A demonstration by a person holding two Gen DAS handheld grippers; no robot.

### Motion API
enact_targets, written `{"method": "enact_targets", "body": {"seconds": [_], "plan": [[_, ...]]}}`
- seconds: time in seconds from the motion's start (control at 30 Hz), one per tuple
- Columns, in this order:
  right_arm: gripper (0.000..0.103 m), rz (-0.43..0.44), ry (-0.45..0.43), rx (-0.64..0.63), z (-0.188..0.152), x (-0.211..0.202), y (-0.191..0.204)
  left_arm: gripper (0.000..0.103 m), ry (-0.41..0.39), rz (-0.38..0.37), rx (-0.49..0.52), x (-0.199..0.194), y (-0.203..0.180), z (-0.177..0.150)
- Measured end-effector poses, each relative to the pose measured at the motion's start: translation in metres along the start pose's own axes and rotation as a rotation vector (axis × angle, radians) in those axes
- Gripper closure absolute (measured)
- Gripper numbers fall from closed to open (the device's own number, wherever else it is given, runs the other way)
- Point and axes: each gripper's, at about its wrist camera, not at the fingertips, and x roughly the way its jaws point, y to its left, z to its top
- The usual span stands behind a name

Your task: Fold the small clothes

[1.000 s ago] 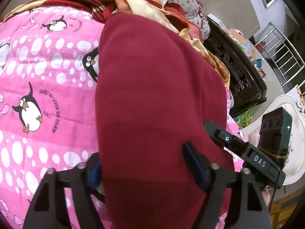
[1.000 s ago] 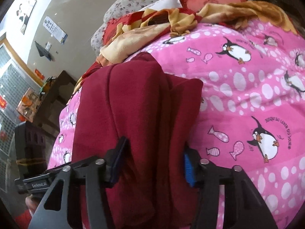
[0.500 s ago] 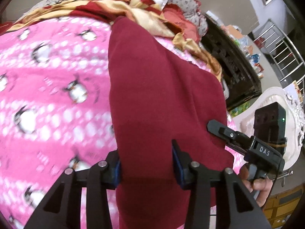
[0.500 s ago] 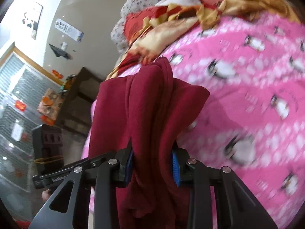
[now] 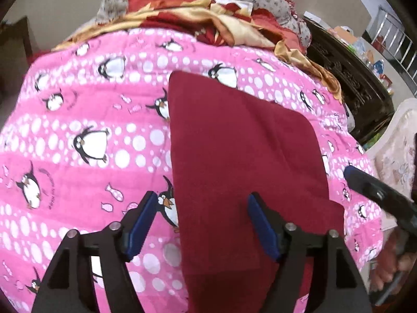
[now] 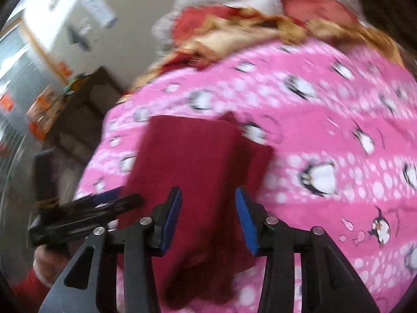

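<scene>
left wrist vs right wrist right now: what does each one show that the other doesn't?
Left wrist only: the left gripper, jaws open astride the near left edge of the dark red garment; the metal railing at far right; a sharp picture.

Right wrist only: the right gripper, jaws open over the garment's bunched near end; wall posters at upper left; heavy motion blur.

Both: the garment lying on the pink penguin blanket, the red and yellow bedding heaped behind it, and the other gripper at the frame edge.

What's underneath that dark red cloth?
The dark red cloth lies flat on a pink penguin-print blanket, which shows all around it. Whatever is beneath the blanket, or tucked inside the cloth's folds, is covered.
</scene>
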Motion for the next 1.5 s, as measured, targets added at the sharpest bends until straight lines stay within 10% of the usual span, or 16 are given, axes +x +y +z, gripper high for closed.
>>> {"method": "enact_targets", "body": {"seconds": [0.13, 0.27, 0.43, 0.67, 1.5], "plan": [[0.063, 0.020, 0.011, -0.135, -0.015, -0.001, 0.035, 0.026, -0.063, 0.049, 0.032, -0.011, -0.006, -0.005], [0.085, -0.161, 0.082, -0.211, -0.041, 0.027, 0.034, 0.026, -0.109, 0.081, 0.038, -0.021, -0.011, -0.011], [0.087, -0.181, 0.054, -0.174, -0.051, 0.024, 0.021, 0.026, -0.163, 0.111, 0.047, -0.041, -0.015, -0.017], [0.057, -0.140, -0.057, -0.060, -0.049, -0.010, 0.028, 0.026, -0.258, 0.130, 0.045, -0.075, -0.020, -0.024], [0.041, -0.285, -0.144, -0.121, -0.057, -0.049, 0.076, 0.026, -0.382, 0.133, 0.076, -0.128, -0.042, -0.048]]}}
